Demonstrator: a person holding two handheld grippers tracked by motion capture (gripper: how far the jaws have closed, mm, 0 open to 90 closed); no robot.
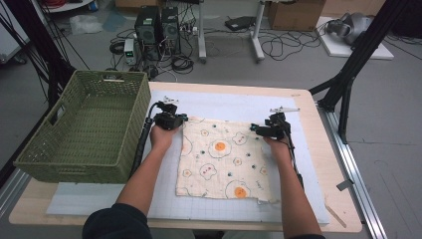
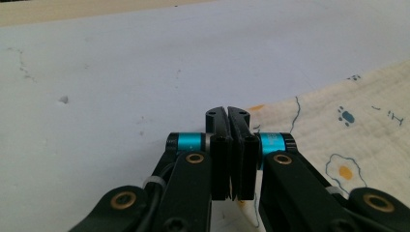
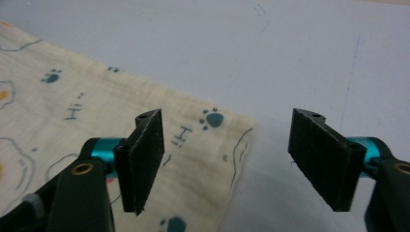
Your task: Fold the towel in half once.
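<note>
Cloth with the fried-egg print is lying flat on the bench, and I'd say I'm mid corner-grab: my left tongs are pressed together at its far left corner, seemingly pinching the edge, while my right tongs hang spread over the far right corner with the hem between them, nothing nipped yet. Next I reckon they need to drop and close on that hem. Right gripper view shows that gap clearly; high view adds the green basket left of the left tongs.
</note>
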